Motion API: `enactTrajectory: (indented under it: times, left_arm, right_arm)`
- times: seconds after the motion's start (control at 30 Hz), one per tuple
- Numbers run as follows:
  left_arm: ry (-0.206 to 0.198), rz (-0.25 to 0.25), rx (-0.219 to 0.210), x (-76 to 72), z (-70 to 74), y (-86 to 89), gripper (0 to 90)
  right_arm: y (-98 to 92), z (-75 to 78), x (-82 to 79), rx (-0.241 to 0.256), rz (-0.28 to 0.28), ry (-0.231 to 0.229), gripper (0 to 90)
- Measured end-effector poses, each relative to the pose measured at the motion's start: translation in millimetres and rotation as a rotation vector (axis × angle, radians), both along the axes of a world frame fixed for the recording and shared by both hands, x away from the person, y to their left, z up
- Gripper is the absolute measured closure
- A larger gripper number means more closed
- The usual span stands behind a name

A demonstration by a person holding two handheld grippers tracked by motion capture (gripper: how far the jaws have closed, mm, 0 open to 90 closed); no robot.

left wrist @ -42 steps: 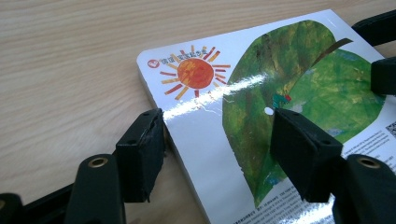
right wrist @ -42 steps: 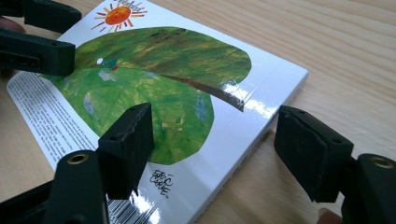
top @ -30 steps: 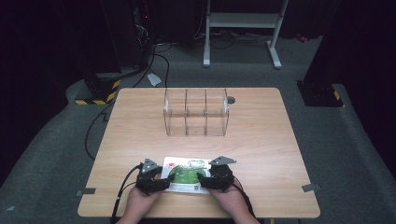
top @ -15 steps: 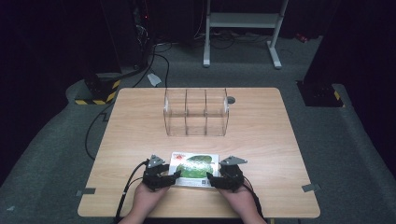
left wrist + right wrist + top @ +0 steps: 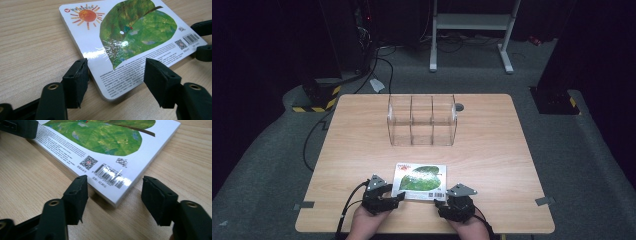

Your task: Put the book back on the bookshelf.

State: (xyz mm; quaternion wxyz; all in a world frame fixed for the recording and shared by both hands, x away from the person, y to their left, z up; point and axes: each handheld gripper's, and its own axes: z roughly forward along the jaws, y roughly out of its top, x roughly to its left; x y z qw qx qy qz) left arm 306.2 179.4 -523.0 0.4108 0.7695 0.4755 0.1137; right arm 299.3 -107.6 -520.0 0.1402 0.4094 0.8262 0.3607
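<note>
A board book (image 5: 421, 181) lies flat near the table's front edge, back cover up, with a green leaf, an orange sun and a barcode on it. My left gripper (image 5: 398, 196) is open at the book's near left corner. In the left gripper view that corner of the book (image 5: 130, 32) lies between the spread jaws of the left gripper (image 5: 117, 75). My right gripper (image 5: 440, 202) is open at the near right corner. In the right gripper view the barcode corner of the book (image 5: 100, 140) sits between the jaws of the right gripper (image 5: 116, 192). Neither gripper holds anything.
A clear plastic organizer (image 5: 422, 120) with three compartments stands upright at the far middle of the wooden table (image 5: 512, 150). A small dark round grommet (image 5: 459, 106) sits just behind it. Bare wood lies between the organizer and the book.
Both grippers have drawn back toward the table's near edge, off the book's cover, and the right one has shifted rightward. More of the cover shows now.
</note>
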Motion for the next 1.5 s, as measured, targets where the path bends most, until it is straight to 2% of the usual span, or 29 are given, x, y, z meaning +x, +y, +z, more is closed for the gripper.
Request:
enactTrajectory:
  times: [0.17,0.27,0.33,0.37,0.43,0.5,0.57,0.63,0.7,0.77,0.83,0.9,0.97,1.07,1.17,1.27,1.33,1.5]
  left_arm:
    - [-0.005,0.005,0.006,3.5,-0.7,-10.1,36.2]
    - [-0.003,-0.005,0.014,10.9,0.0,-13.6,37.7]
    - [0.021,-0.004,0.002,17.6,2.3,-12.1,40.3]
    - [0.025,0.015,-0.010,22.1,4.7,-9.9,40.9]
    - [0.002,0.042,0.009,28.4,9.6,-6.2,42.3]
    - [-0.010,0.056,-0.012,32.3,11.3,-5.7,44.1]
    - [-0.030,0.055,-0.004,32.4,8.3,-8.4,44.5]
    - [-0.037,0.059,-0.006,31.0,2.4,-10.4,44.7]
    - [-0.034,0.065,-0.005,29.8,-2.1,-13.4,45.0]
    - [-0.038,0.071,0.003,29.9,-1.2,-14.1,43.6]
    - [-0.029,0.071,-0.004,30.4,-2.0,-14.1,43.2]
    - [-0.036,0.058,-0.005,31.0,-2.2,-14.2,43.3]
    - [-0.038,0.039,-0.004,31.1,-2.2,-15.2,42.9]
    - [-0.035,0.037,-0.012,31.2,-1.8,-15.1,41.5]
    - [-0.037,0.040,-0.018,30.7,-1.2,-15.2,41.1]
    - [-0.039,0.041,-0.025,30.0,0.1,-15.2,41.5]
    - [-0.047,0.037,-0.005,30.1,0.3,-15.6,41.3]
    - [-0.053,0.046,-0.010,28.3,1.9,-17.4,41.0]
  right_arm:
    - [-4.6,-0.3,5.9,-0.003,-0.011,-0.009,43.0]
    - [-10.3,-0.4,12.4,-0.007,-0.013,-0.012,42.7]
    - [-14.0,1.1,18.6,0.005,-0.008,0.014,40.0]
    - [-17.3,3.1,22.5,0.011,-0.003,0.026,39.3]
    - [-27.3,8.8,27.6,0.030,-0.004,0.018,39.1]
    - [-35.3,11.7,30.2,0.038,-0.041,0.008,38.7]
    - [-38.2,11.4,30.4,0.065,-0.072,0.011,36.2]
    - [-35.5,8.5,28.8,0.064,-0.087,-0.001,34.0]
    - [-29.6,6.7,28.9,0.052,-0.069,-0.005,30.6]
    - [-22.1,9.0,29.5,0.031,-0.077,0.004,28.6]
    - [-15.7,15.1,32.4,0.025,-0.055,0.020,27.1]
    - [-11.4,17.5,32.9,0.027,-0.044,0.026,25.7]
    - [-8.2,13.3,28.6,0.020,-0.043,0.012,25.2]
    - [-6.2,2.2,20.4,0.023,-0.044,0.001,24.1]
    - [-1.8,0.4,18.5,-0.001,-0.018,0.005,22.1]
    - [-0.8,-2.2,18.7,-0.016,-0.020,-0.003,21.2]
    - [-0.1,-1.9,18.5,-0.015,-0.022,0.001,20.8]
    - [-3.2,-2.3,19.4,0.006,-0.018,0.006,21.1]
